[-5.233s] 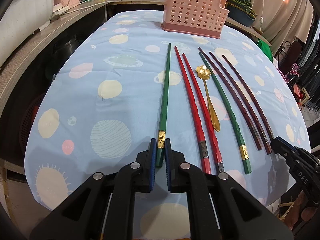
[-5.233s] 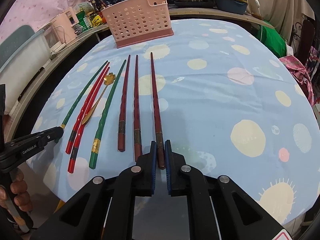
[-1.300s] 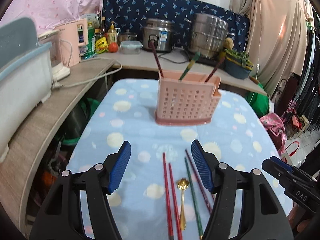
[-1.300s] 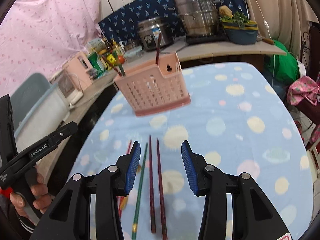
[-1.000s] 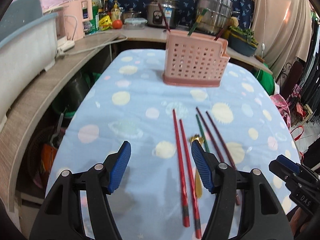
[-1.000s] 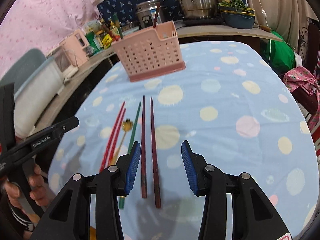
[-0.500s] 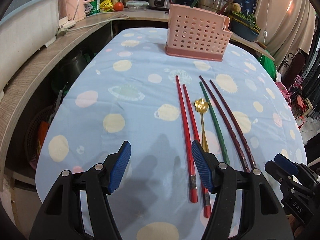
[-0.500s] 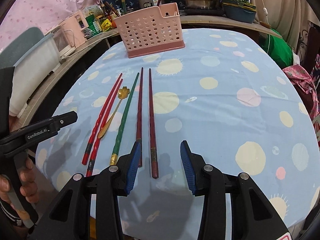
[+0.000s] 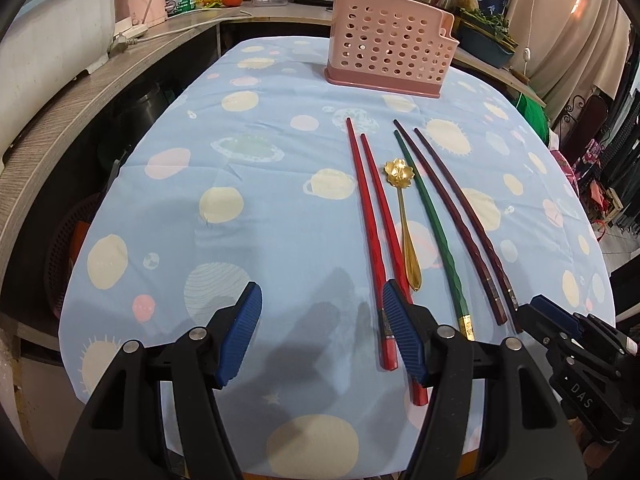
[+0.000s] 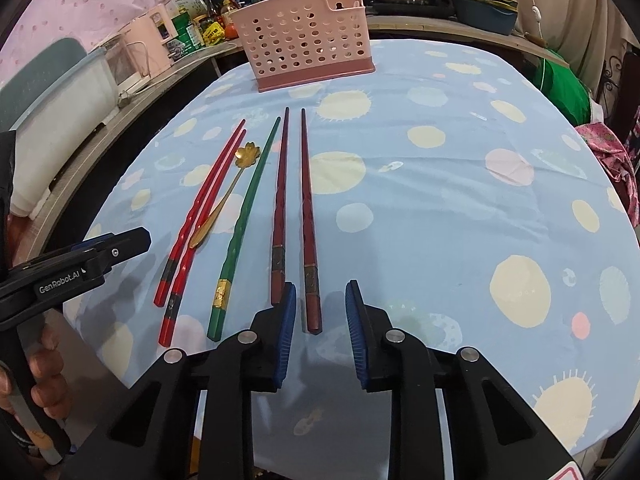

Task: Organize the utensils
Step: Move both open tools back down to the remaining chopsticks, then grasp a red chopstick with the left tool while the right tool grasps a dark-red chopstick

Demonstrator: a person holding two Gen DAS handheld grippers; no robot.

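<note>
On the table's blue spotted cloth (image 9: 280, 208) lie six loose utensils in a row, all pointing toward the pink perforated basket (image 9: 388, 56) at the far end.

Counted from left to right in the left wrist view: two bright red chopsticks (image 9: 366, 216), side by side and nearly touching; one gold spoon (image 9: 404, 216) with a flower-shaped bowl; one green chopstick (image 9: 430, 224) with a gold band near its thick end; and two dark maroon chopsticks (image 9: 460, 216), a little apart from each other. That makes five chopsticks and one spoon on the cloth. Three more sticks rise out of the basket; their lower parts are hidden.

The left gripper (image 9: 320, 332) hovers over the near edge with its jaws standing wide and nothing between them; its right blue pad sits over the thick ends of the red pair.

The right gripper (image 10: 320, 320) is closing. The thick end of the rightmost maroon chopstick (image 10: 308, 208) lies in the gap between its blue pads, which do not yet press on it. The other maroon chopstick (image 10: 280, 204) ends just beside the left pad.

At the left edge of the right wrist view, a hand (image 10: 40, 392) holds the left gripper's handle.
</note>
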